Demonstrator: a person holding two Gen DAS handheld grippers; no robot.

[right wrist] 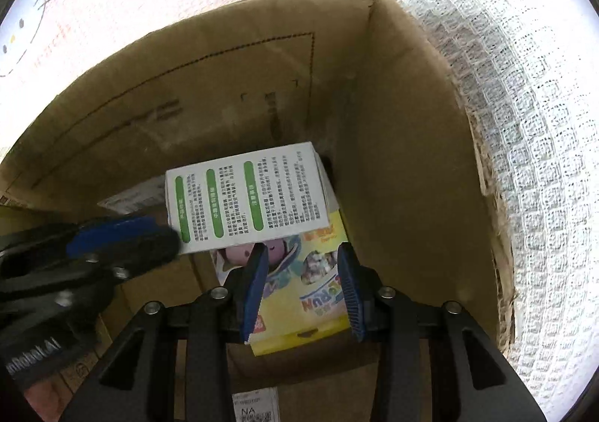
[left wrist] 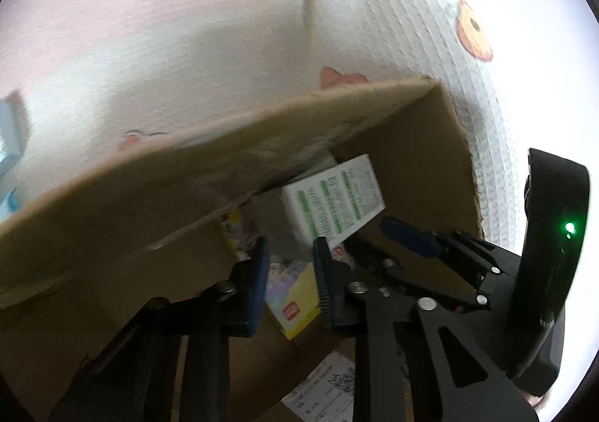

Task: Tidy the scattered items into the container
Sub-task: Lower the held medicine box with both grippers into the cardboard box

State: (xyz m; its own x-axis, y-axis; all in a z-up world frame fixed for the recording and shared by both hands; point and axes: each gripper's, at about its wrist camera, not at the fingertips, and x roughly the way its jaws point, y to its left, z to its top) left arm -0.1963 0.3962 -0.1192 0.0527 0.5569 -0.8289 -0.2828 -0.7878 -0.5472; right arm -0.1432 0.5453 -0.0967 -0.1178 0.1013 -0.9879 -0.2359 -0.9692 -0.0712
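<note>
Looking along the left gripper [left wrist: 290,272] in the left wrist view, the tool is seen tilted, angled down over the near wall of the cardboard box [left wrist: 419,145]. Its jaws stand part open with a clear gap; nothing is gripped between them. A yellow packet [left wrist: 295,306] lies on the box floor beyond the gap. A white carton [left wrist: 337,197] with green label bars rests tilted farther in; its print is too blurred to be read. The right gripper [left wrist: 406,235] enters from the right, its blue-padded finger close to the carton's lower edge. A printed shipping label [left wrist: 325,392] is seen on the box at bottom; its text is not legible. A patterned textured mat [left wrist: 393,29] lies under and behind the box.

In the right wrist view, the right gripper [right wrist: 303,283] is held inside the cardboard box [right wrist: 404,160], pointing down at the floor. Its jaws are wide apart and hold nothing; the yellow packet [right wrist: 295,332] lies flat below them, showing cartoon figures and inverted coloured lettering, not fully readable. The white carton [right wrist: 247,197] rests partly on top of the packet, bearing three green bars and dense Chinese print. The left gripper [right wrist: 123,235] comes in from the left, its tip at the carton's corner; contact cannot be confirmed. A label [right wrist: 256,407] reading "NA" is noted at the bottom edge.
</note>
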